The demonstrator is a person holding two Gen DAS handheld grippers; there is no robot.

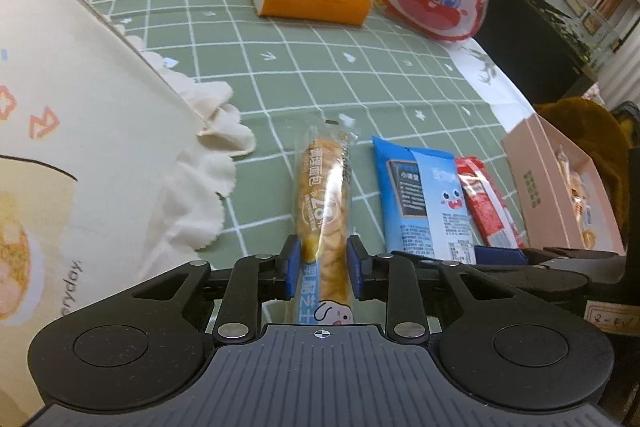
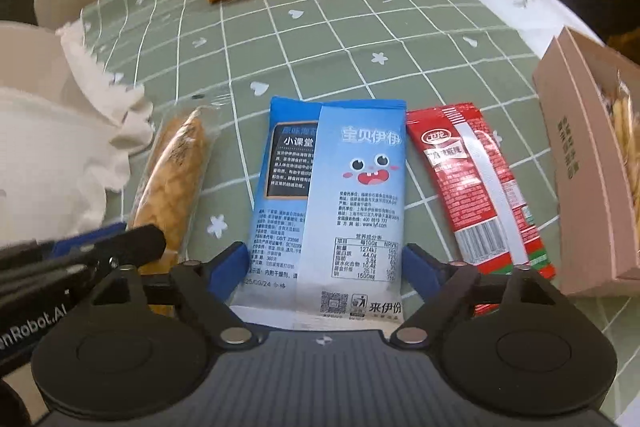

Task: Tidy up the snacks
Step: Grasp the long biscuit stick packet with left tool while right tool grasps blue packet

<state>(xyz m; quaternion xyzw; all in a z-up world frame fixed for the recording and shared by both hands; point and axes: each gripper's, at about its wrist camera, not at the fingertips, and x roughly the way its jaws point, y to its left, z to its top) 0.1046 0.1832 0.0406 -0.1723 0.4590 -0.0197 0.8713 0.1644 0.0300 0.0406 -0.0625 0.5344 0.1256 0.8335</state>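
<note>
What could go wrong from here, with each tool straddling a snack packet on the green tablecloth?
1. The left tool straddles only the near end of the long bread stick packet; lifted there, it may droop or slip.
2. The right tool spans the wide blue packet; the flat wrapper could buckle.
3. The red packet lies close beside it and may get nudged.

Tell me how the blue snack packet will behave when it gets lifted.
The blue snack packet lies flat and thin, so it is probably light and may sag beyond the right gripper's fingers. Its glossy film looks slippery. The fingers straddle its lower end, so the far end will likely droop.
</note>
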